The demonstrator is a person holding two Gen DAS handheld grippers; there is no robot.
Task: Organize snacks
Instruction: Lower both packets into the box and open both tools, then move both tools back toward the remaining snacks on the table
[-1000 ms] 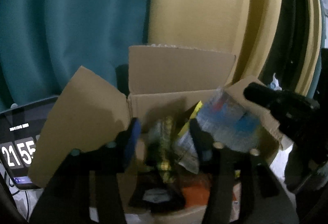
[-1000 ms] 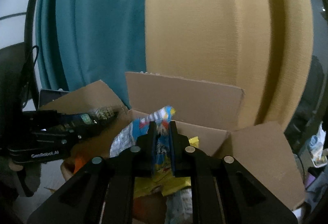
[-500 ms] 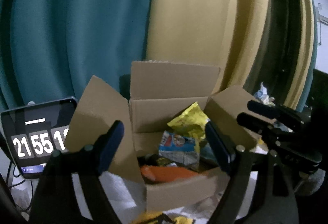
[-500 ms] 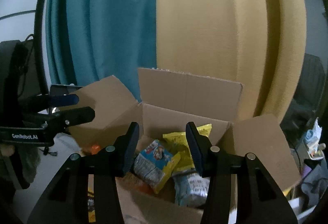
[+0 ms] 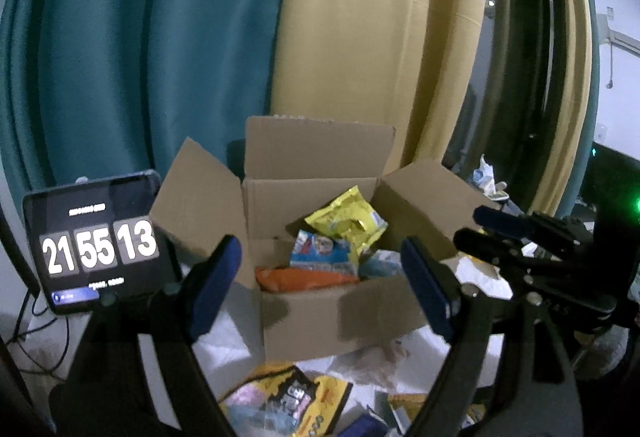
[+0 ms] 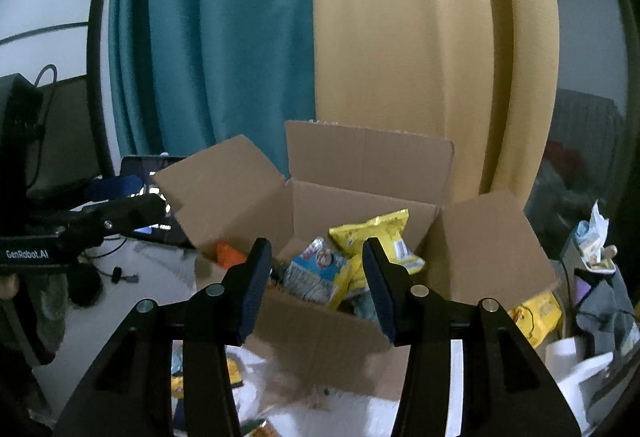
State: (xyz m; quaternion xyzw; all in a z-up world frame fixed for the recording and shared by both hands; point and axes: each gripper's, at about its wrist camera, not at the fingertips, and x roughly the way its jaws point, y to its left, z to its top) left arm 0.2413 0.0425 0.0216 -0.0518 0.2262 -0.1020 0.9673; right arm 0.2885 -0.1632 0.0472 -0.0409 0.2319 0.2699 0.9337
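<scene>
An open cardboard box point(image 5: 332, 311) point(image 6: 320, 337) stands ahead with its flaps spread. Inside lie a yellow snack bag point(image 5: 346, 223) point(image 6: 380, 237), a blue snack bag point(image 5: 320, 249) point(image 6: 316, 273) and an orange packet point(image 5: 304, 279) point(image 6: 228, 253). My left gripper point(image 5: 320, 289) hangs open in front of the box with nothing between its blue pads. My right gripper point(image 6: 316, 285) is open too, empty, in front of the box's near wall. In the left wrist view the right gripper's fingers point(image 5: 516, 233) reach in from the right.
A tablet showing clock digits point(image 5: 96, 241) leans left of the box. More snack packets point(image 5: 288, 401) lie on the white surface before the box; another yellow packet point(image 6: 536, 313) lies at its right. Teal and yellow curtains point(image 6: 320, 57) hang behind. Clutter fills the far right.
Both grippers let go of their snack bags into the box, opened, and drew back from it. The box now looks farther away in both views.
</scene>
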